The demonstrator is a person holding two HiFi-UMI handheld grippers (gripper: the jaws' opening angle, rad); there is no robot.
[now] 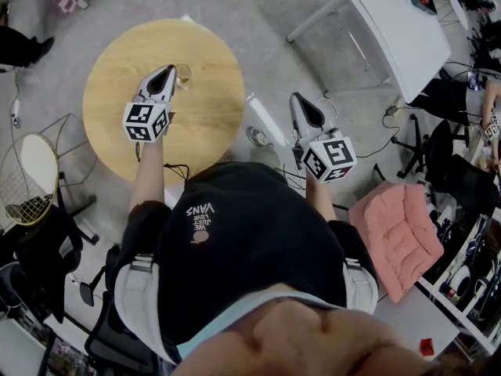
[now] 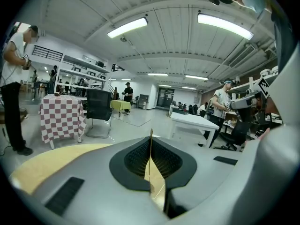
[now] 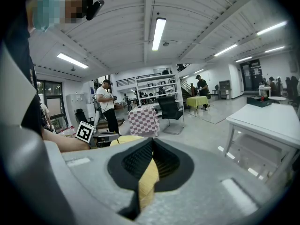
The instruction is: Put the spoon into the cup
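L gripper (image 1: 167, 70) hovered over round wood table (image 1: 117, 69), jaws pressed together, nothing btwn them. Clear cup (image 1: 185, 75) stood on table just beside gripper tip; spoon not made out in any view. R gripper (image 1: 300, 100) off table, over floor (image 1: 258, 45), jaws likewise closed, empty.

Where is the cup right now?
In the head view, the clear cup stands on the round wooden table, toward its far side, right beside the tip of the left gripper.
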